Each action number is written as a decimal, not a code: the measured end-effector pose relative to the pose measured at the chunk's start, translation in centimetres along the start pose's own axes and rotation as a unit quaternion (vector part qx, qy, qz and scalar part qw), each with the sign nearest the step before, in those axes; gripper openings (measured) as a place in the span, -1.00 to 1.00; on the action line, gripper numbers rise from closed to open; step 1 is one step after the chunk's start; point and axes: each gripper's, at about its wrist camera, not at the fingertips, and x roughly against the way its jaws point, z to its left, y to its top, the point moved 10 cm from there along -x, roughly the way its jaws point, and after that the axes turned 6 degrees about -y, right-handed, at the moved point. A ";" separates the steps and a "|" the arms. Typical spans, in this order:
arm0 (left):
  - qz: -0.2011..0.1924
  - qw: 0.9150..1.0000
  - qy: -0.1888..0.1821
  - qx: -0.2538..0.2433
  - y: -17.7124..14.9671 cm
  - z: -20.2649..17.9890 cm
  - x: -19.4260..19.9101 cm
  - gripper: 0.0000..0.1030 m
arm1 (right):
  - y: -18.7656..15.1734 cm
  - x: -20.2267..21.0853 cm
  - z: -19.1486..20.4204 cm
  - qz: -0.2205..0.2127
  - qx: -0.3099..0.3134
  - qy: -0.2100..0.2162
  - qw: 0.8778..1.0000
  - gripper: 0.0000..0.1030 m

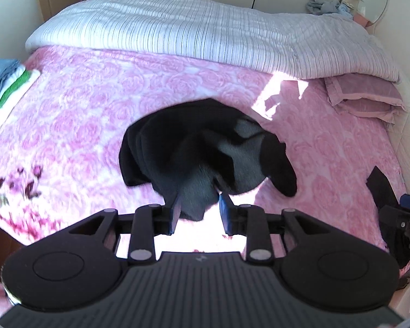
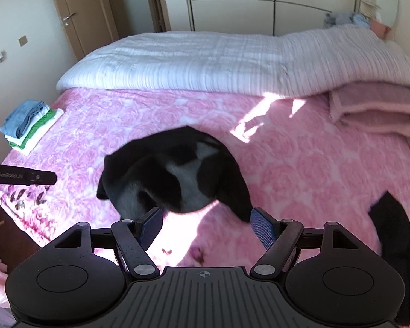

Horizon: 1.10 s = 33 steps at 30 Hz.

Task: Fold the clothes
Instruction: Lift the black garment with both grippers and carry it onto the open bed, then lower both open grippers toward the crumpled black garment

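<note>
Two claws work over a bed with a pink rose bedspread (image 1: 123,87). From the left wrist view, the left claw (image 1: 199,213) is released, its pads parted with a bunched fold of the black garment (image 1: 205,150) between them, the rest heaped just ahead. From the right wrist view, the right claw (image 2: 205,225) stands wide and empty, the garment just beyond its fingertips; folded clothes (image 2: 30,125) lie far left.

Black garment (image 2: 175,177) bunched on a pink bedspread (image 2: 300,164)
Right gripper (image 2: 205,225) at 6 o'clock, jaws apart and empty; folded clothes (image 2: 30,125) at 9 o'clock; striped quilt (image 2: 205,63) at 12.
</note>
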 end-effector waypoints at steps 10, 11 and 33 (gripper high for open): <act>0.008 1.000 0.026 0.004 -7.7 -3.5 3.5 -0.37 | -5.3 3.6 -1.0 0.001 0.021 0.024 0.999 0.45; 0.009 1.000 0.030 0.004 -8.4 -3.6 3.7 -0.37 | -6.0 3.7 -1.1 0.004 0.023 0.027 0.999 0.45; 0.014 0.998 0.067 0.009 -11.9 -3.9 5.3 -0.28 | -8.7 3.1 0.3 0.022 0.037 0.049 0.998 0.45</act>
